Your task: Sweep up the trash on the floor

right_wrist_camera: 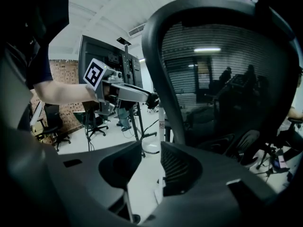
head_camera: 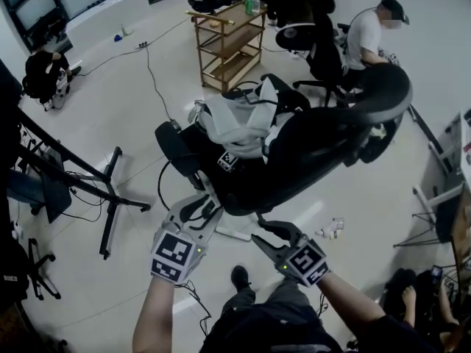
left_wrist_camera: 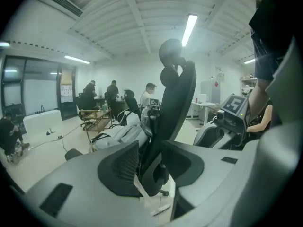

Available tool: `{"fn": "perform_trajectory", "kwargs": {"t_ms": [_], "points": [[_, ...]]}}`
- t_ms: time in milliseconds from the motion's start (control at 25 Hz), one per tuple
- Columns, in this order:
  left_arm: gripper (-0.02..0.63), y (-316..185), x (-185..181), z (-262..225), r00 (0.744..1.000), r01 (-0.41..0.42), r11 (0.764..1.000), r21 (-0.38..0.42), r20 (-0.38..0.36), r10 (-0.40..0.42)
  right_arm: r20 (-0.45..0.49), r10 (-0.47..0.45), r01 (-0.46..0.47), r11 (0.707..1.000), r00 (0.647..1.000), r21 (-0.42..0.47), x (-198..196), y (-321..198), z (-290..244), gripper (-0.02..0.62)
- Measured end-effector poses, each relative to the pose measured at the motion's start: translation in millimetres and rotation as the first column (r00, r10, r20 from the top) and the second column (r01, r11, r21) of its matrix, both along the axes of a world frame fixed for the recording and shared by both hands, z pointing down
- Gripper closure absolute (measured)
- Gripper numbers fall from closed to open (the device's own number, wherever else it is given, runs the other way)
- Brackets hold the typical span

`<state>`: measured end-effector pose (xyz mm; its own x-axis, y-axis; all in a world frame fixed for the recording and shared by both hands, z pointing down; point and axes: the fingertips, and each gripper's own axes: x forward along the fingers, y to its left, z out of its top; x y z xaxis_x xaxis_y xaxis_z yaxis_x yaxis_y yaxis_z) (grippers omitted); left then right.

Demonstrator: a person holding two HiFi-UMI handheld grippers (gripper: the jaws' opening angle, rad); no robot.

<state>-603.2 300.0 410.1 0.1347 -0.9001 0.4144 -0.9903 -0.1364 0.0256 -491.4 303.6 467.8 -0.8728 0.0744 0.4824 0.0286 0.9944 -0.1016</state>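
White floor (head_camera: 125, 131), black chair (head_camera: 309, 153) dead ahead, grey jacket (head_camera: 235, 120) draped over it, left gripper (head_camera: 202, 209) and right gripper (head_camera: 266, 232) near it, both sets of fingers apart and empty, trash (head_camera: 329, 230) on the floor just right of the right gripper.

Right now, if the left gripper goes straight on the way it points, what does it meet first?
Most likely the black office chair: its backrest stands dead ahead between the open jaws of the left gripper. Depth is unclear, but nothing shows in front of it.
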Motion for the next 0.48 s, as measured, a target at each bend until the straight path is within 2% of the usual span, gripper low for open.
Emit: {"fn": "perform_trajectory", "kwargs": {"t_ms": [280, 400, 480], "points": [[0.456, 11, 31, -51, 0.999, -0.027, 0.991, 0.132, 0.040, 0.022, 0.103, 0.045, -0.051, 0.997, 0.994, 0.055, 22, -14, -59, 0.456], [0.462, 19, 48, -74, 0.996, -0.065, 0.981, 0.184, 0.071, 0.053, 0.141, 0.066, -0.078, 0.993, 0.988, 0.083, 36, -16, -84, 0.456], [0.469, 23, 59, -92, 0.997, -0.063, 0.969, 0.237, 0.057, 0.051, 0.166, 0.087, -0.104, 0.990, 0.982, 0.094, 49, -20, -100, 0.456]]}}
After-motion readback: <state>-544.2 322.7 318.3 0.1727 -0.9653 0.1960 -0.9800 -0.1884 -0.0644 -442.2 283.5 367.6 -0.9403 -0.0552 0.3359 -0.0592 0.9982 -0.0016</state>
